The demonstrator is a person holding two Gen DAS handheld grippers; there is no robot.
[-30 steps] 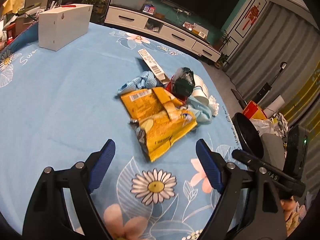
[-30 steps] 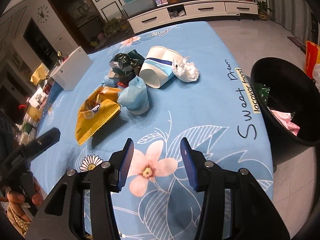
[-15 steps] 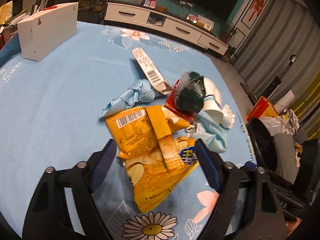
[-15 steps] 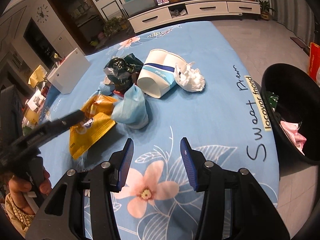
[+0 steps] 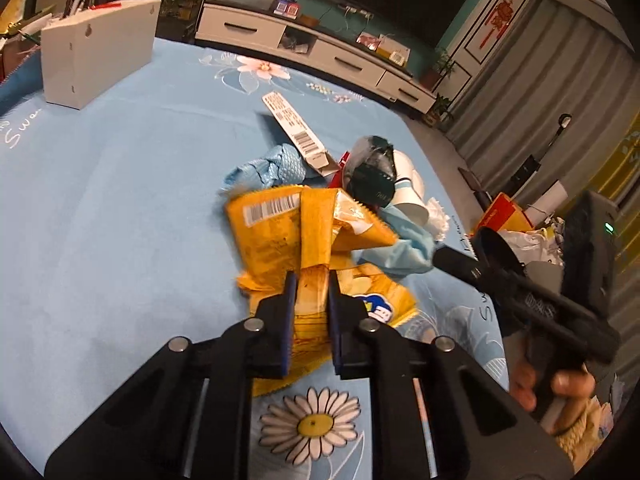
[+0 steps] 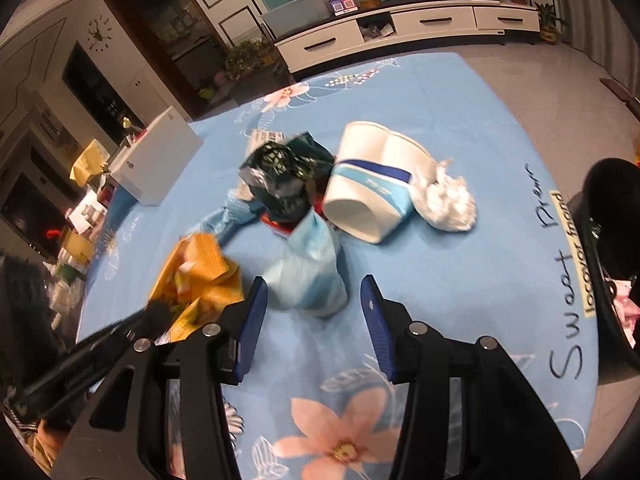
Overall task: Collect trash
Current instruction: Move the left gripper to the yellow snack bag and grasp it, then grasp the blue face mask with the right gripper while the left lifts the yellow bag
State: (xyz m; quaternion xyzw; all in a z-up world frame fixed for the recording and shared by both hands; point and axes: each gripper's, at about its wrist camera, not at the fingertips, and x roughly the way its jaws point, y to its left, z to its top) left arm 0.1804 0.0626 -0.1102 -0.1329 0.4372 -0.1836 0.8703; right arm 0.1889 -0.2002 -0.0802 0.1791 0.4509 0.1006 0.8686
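A pile of trash lies on the blue flowered tablecloth [image 5: 120,220]. My left gripper [image 5: 312,284] is shut on a fold of the yellow snack bag [image 5: 280,236], which also shows in the right wrist view [image 6: 200,276]. My right gripper [image 6: 312,304] is open, its fingers on either side of a crumpled light blue wrapper [image 6: 308,276], not touching it. Behind lie a dark green bag [image 6: 284,176], stacked white paper cups [image 6: 372,196] and a white tissue wad [image 6: 448,204]. A barcoded paper strip [image 5: 296,128] lies further back.
A white box [image 5: 96,48] stands at the table's far left. A black trash bin [image 6: 608,240] with some waste in it stands off the right table edge. A TV cabinet [image 6: 400,28] lines the back wall.
My left gripper moved forward and closed on the yellow snack bag, lifting its fold. My right gripper moved forward up to the light blue wrapper and stayed open.
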